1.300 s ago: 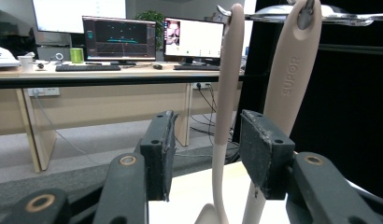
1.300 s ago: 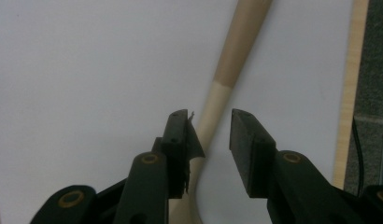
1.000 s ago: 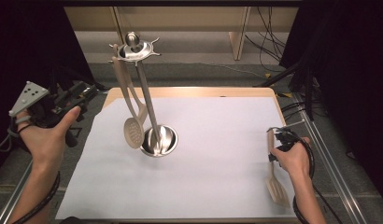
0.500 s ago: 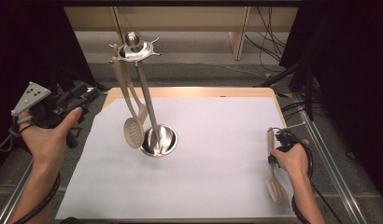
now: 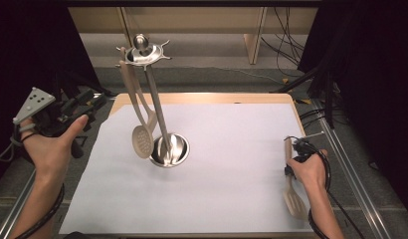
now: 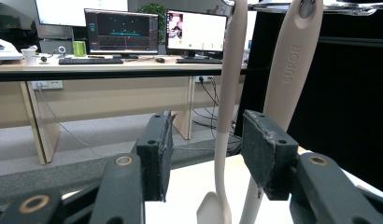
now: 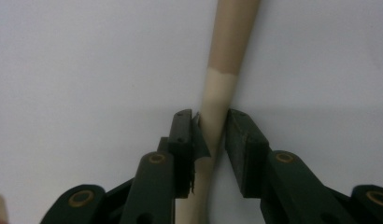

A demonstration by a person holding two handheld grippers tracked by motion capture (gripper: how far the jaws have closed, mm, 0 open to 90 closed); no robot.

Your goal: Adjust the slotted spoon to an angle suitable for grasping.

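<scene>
Right gripper (image 7: pixel 213 140): jaws closed on the spatula (image 7: pixel 224 60) handle after narrowing, then easing slightly.
Spatula: flat on the counter (image 5: pixel 232 149), right edge.
Left gripper (image 6: pixel 206 154): jaws wide open, empty.

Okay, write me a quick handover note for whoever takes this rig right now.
Right gripper: jaws have just been closing around the neck of the beige plastic slotted turner, which lies on the white table sheet near its right edge.
Left gripper: open, holding nothing, at the left of the table, facing the rack.
Steel utensil rack: a beige plastic skimmer already hangs there.
Left, probably: lift the turner and hang it on the rack.
</scene>
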